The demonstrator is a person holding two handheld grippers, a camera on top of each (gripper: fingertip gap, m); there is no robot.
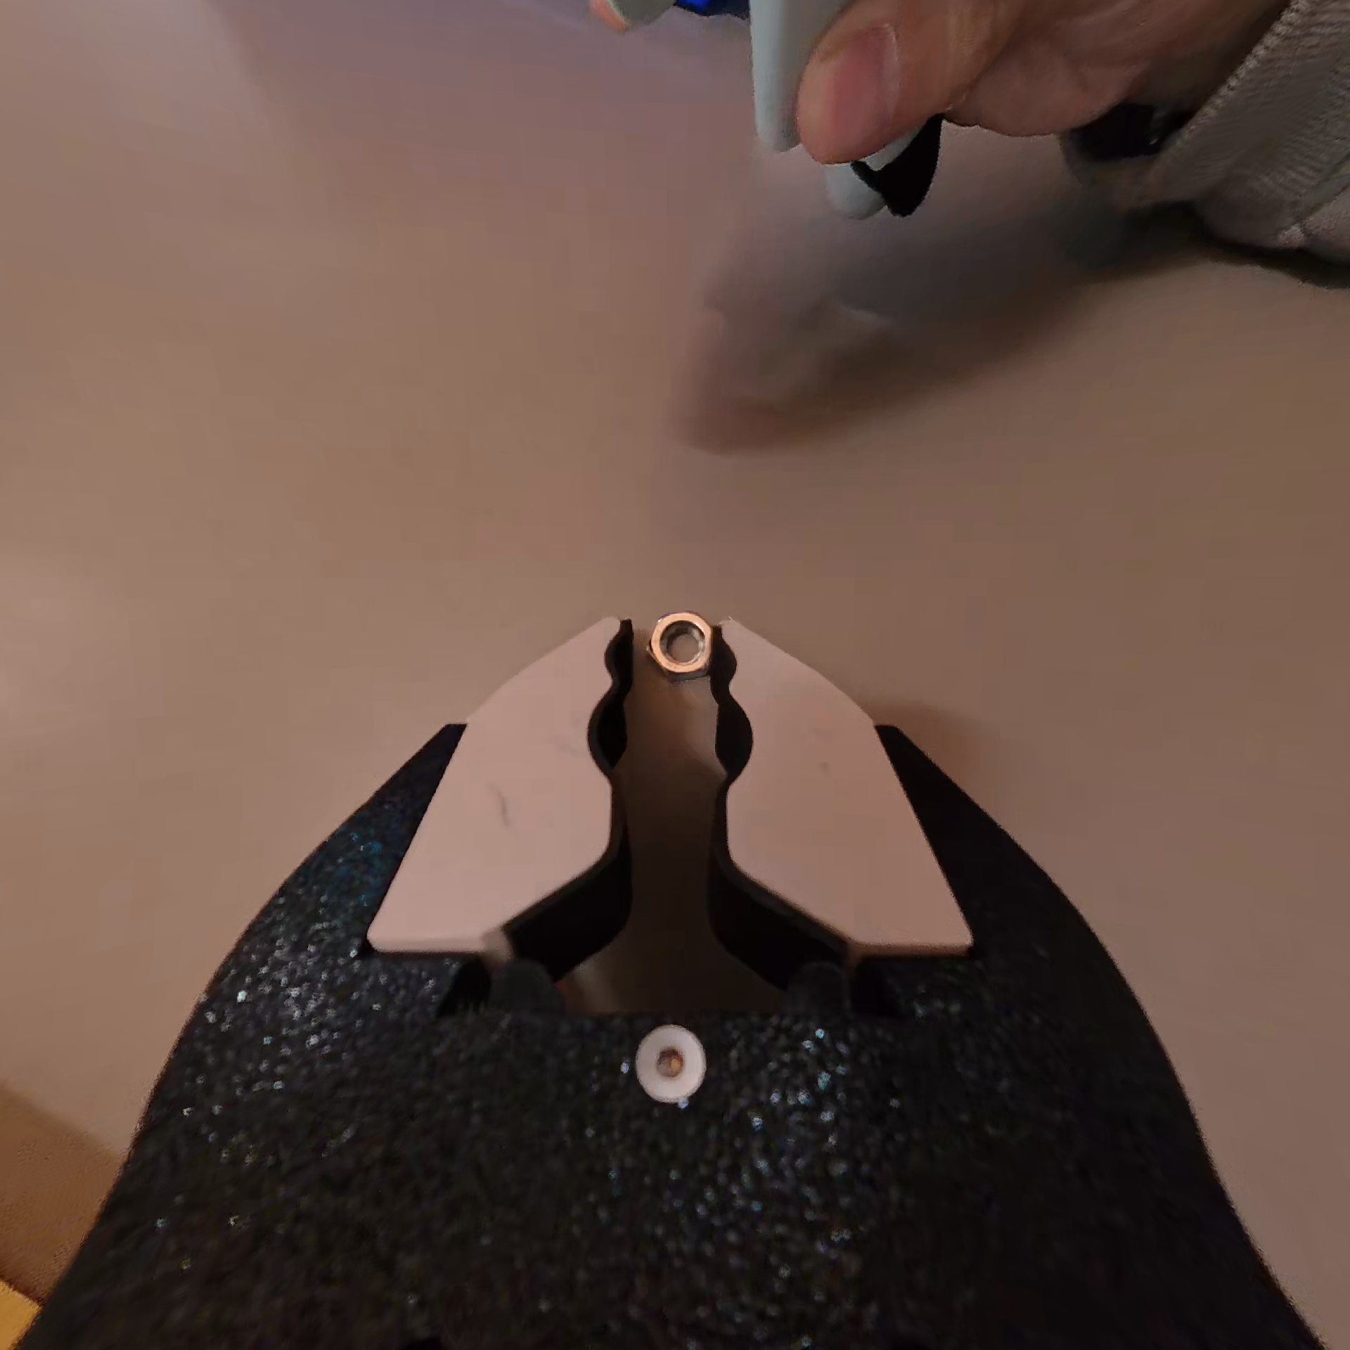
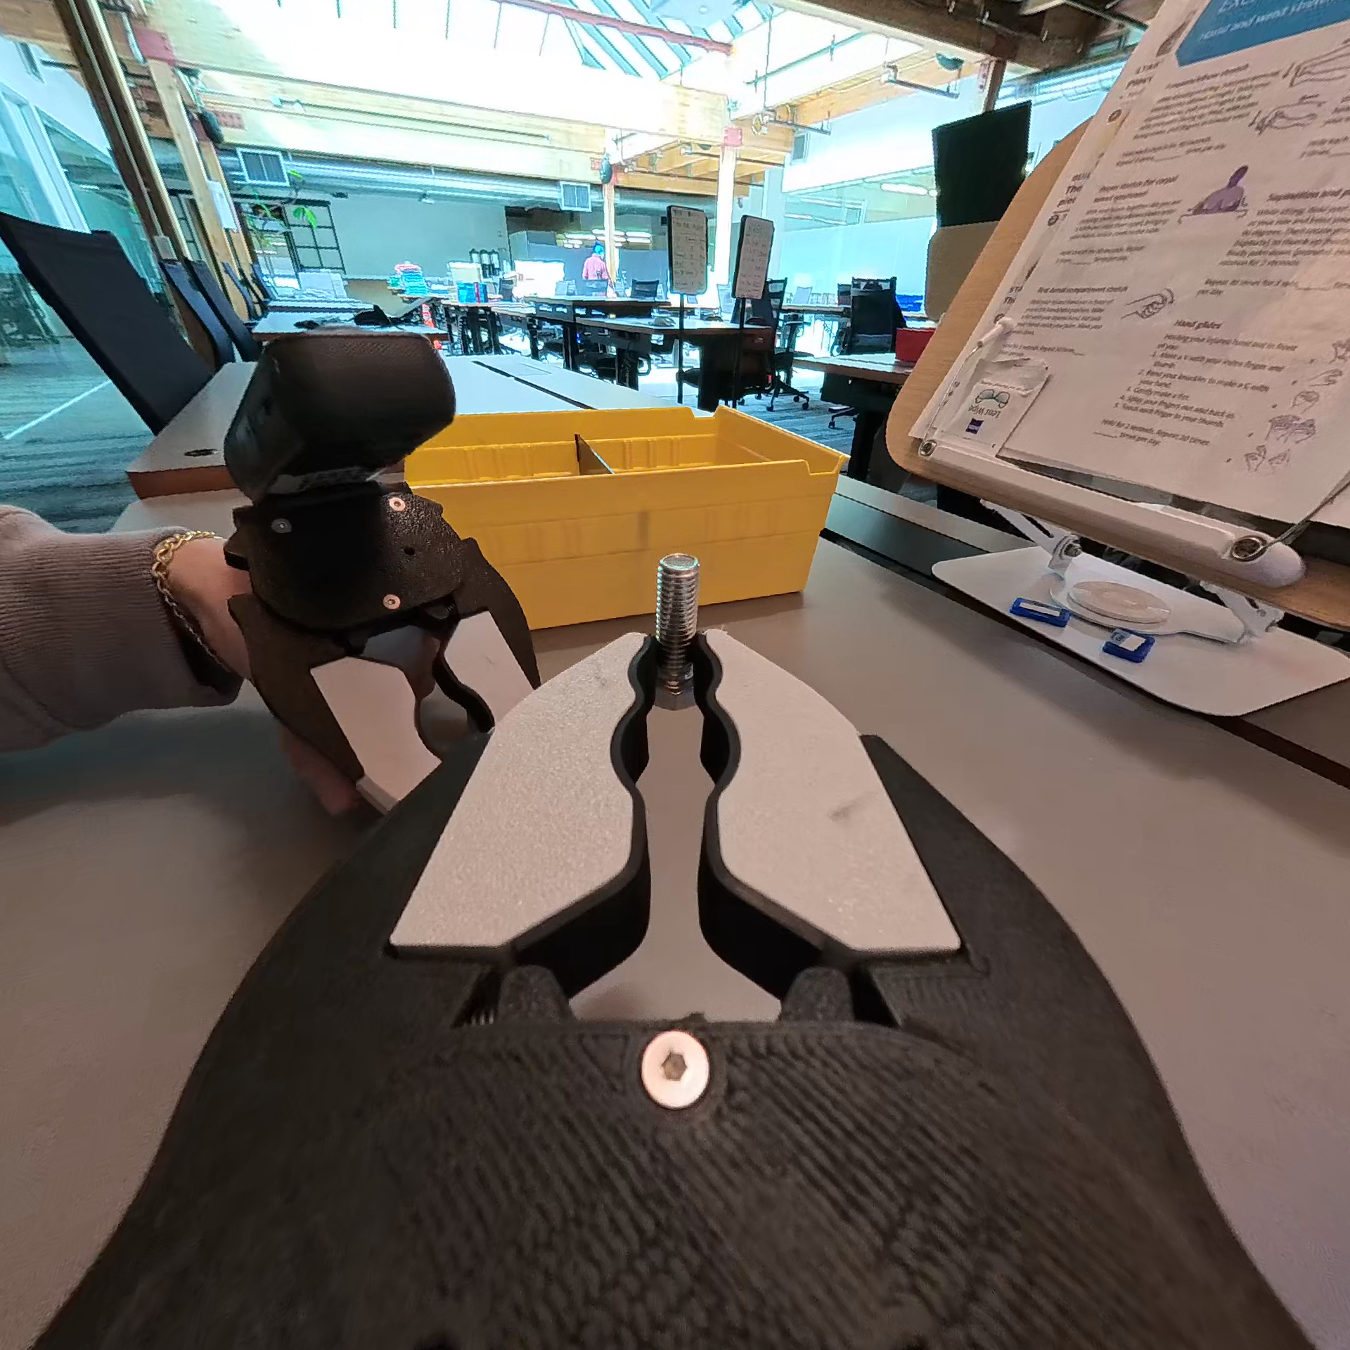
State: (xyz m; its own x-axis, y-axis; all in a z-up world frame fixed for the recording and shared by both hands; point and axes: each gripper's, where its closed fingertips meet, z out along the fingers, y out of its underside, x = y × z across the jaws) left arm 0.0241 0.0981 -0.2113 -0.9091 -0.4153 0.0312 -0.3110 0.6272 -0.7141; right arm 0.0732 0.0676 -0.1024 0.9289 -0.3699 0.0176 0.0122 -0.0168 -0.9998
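We have the left gripper tipped down over the plain grey table, its jaws apart. A small silver hex nut lies flat on the table between the fingertips, close against the right-hand fingertip, with a clear gap to the left-hand one, so nothing is being squeezed. Ahead of it and off to the right, a hand wraps a pale grey handle, with a light sleeve behind it.

Over in the right wrist view, we see that same left gripper out to the left, pointing down at the table, held by a hand wearing a gold bracelet.

In the middle, the right gripper is clamped on a silver threaded bolt: both fingertips press its shank, the thread stands upright above them and the hex head sits just below, between the jaws. Straight beyond the bolt stands a yellow divided bin. Further right, a tilted wooden board on a white stand carries printed sheets.
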